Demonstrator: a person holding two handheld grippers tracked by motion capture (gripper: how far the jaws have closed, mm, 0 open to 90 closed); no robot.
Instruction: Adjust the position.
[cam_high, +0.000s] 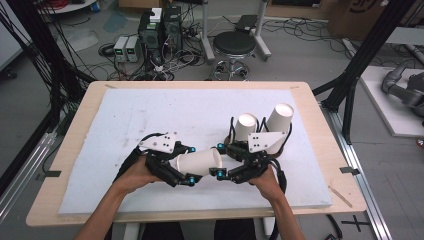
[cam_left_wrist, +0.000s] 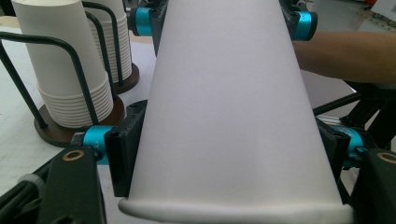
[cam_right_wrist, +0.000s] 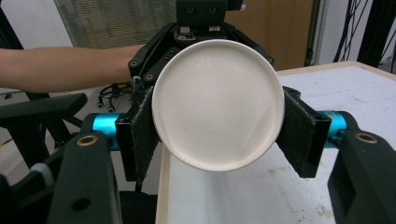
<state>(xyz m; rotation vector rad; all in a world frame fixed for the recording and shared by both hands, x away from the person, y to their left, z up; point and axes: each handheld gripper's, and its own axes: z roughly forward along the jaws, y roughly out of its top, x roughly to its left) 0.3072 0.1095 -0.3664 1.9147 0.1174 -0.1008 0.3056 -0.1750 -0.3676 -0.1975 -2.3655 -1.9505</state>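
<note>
A single white paper cup (cam_high: 199, 161) is lying on its side in the air just above the white mat (cam_high: 150, 115) that is covering the wooden surface (cam_high: 90, 97), and both hands are holding it between them near the front edge. The left claw (cam_high: 186, 165) is clamping the cup near its wide, rolled rim; in the left gripper view the cup (cam_left_wrist: 233, 116) is running away from the camera, narrowing toward the far end, with the black pads (cam_left_wrist: 123, 154) pressing against its sides. The right claw (cam_high: 220, 160) is gripping the same cup at its narrow closed end; in the right gripper view the round white bottom of the cup (cam_right_wrist: 217, 103) is facing the camera, and the dark pads (cam_right_wrist: 140, 135) are squeezing it from both sides. Both claws are therefore closed firmly on the cup, one at each end, facing each other. Behind the right hand (cam_high: 265, 180), two stacks of white cups (cam_high: 262, 122) are standing upside down in a black wire holder (cam_high: 232, 131) on round dark wooden bases; in the left gripper view these stacks (cam_left_wrist: 70, 70) are sitting just beside the held cup, their rims layered closely one over another. A forearm (cam_right_wrist: 65, 67) is showing behind the left claw in the right gripper view.
</note>
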